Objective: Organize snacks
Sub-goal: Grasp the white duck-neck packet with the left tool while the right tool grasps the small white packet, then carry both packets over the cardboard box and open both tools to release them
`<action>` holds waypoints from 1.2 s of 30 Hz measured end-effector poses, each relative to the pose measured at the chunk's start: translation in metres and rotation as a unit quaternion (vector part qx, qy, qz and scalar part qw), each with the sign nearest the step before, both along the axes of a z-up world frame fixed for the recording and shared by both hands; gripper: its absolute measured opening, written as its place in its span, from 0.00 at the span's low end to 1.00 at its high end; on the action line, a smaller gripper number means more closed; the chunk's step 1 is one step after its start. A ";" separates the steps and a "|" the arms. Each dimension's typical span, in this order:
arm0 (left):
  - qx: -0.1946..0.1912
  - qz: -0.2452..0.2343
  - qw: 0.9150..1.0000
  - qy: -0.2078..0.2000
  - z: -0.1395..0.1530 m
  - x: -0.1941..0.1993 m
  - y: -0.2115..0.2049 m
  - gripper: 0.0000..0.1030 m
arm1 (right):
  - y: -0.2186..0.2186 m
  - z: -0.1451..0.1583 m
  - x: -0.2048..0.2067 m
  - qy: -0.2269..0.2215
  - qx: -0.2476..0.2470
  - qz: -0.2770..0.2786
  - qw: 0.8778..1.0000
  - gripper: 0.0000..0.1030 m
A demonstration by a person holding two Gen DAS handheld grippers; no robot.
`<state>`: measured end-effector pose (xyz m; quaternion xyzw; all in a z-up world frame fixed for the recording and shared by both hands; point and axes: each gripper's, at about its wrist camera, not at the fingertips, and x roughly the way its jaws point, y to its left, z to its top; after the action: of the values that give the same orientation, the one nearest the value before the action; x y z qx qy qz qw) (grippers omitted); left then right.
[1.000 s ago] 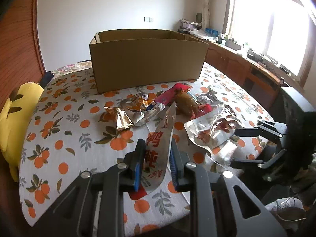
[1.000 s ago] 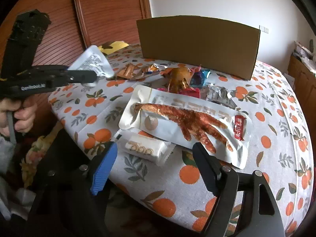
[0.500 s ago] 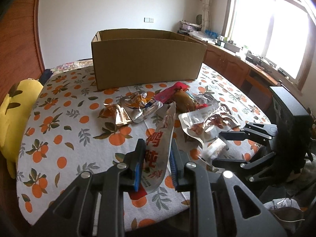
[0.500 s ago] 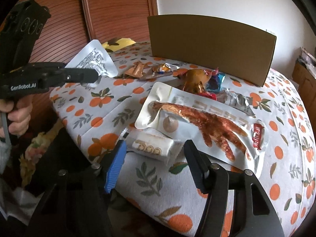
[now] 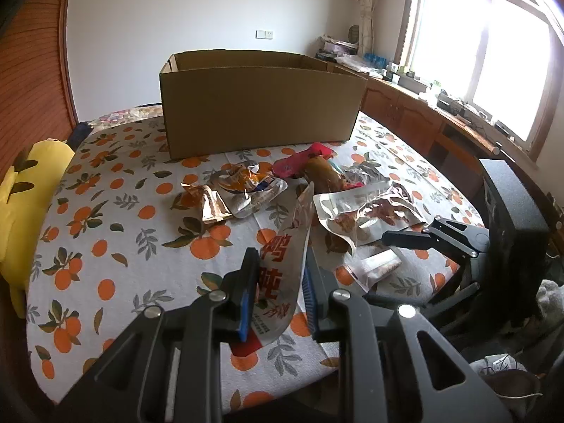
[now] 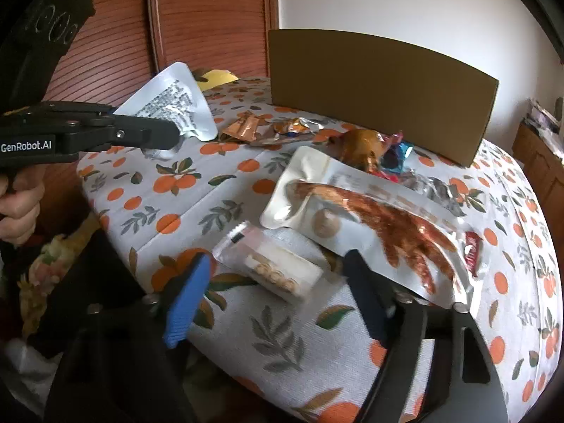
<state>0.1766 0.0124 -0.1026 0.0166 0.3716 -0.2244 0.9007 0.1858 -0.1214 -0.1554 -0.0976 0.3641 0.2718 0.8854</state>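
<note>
Two hand-held grippers are at work over the surface (image 5: 105,211) with its orange-print cloth. The left hand-held gripper (image 5: 278,289) stays clamped on a silver pouch (image 5: 285,257) with red characters, held upright and clear of the cloth, just as it was a second ago; the right wrist view shows the same pouch's printed back (image 6: 172,105) lifted above the far edge. What has changed is on the right. The right hand-held gripper (image 6: 278,275) has moved in from the near edge over the last second, and its jaws, wide apart, now sit on either side of a small clear packet (image 6: 271,264) of pale biscuits lying beside the large chicken-foot pouch (image 6: 370,218). The blue pad (image 6: 187,299) is just left of the packet and the dark finger is just right of it; whether either touches the wrapper cannot be told, and the packet looks slightly blurred.

That points to a second pick about to happen while the first snack waits in the air. The cardboard box (image 5: 261,102) stands open at the back of the surface, well apart from both grippers, and looks like the likely place for the snacks. Several more wrappers (image 5: 243,190) lie loose between the box and the grippers, so most of the sorting seems left to do. Closing squarely on the slick wrapper will matter, since the packet overlaps the big pouch's corner.
</note>
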 end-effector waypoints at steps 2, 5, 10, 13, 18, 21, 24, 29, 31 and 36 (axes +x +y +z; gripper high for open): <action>-0.001 0.001 1.000 0.001 0.000 0.000 0.000 0.21 | -0.006 0.001 0.003 0.005 0.003 -0.006 1.000 0.56; -0.001 0.000 1.000 0.002 0.000 0.000 0.001 0.21 | -0.013 0.003 0.004 0.013 0.001 -0.011 1.000 0.43; -0.001 0.001 1.000 0.002 0.000 -0.001 0.001 0.21 | -0.017 0.007 0.001 0.029 0.010 -0.002 1.000 0.25; -0.002 0.002 1.000 0.001 0.000 -0.001 0.001 0.21 | -0.015 0.008 -0.001 0.031 0.011 0.001 0.999 0.23; -0.004 0.005 1.000 0.000 0.001 -0.002 0.002 0.21 | -0.013 0.010 -0.001 0.044 0.024 0.002 0.999 0.22; -0.006 0.006 1.000 0.001 0.001 -0.001 0.002 0.21 | -0.012 0.014 -0.003 0.051 0.041 0.006 0.998 0.22; -0.009 0.009 1.000 0.000 0.002 -0.001 0.003 0.21 | -0.007 0.020 -0.004 0.051 0.050 0.013 0.997 0.22; -0.009 0.014 1.000 -0.003 0.004 0.001 0.007 0.21 | 0.007 0.028 -0.001 0.047 0.054 0.029 0.997 0.22; -0.010 0.016 1.000 -0.005 0.006 0.001 0.008 0.21 | 0.012 0.030 0.001 0.043 0.052 0.034 0.997 0.22; -0.010 0.022 1.000 -0.011 0.009 0.002 0.014 0.21 | 0.022 0.037 0.005 0.042 0.062 0.049 0.996 0.22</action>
<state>0.1789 0.0263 -0.0934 0.0015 0.3601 -0.2078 0.9095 0.1911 -0.0991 -0.1182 -0.0491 0.3782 0.3403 0.8595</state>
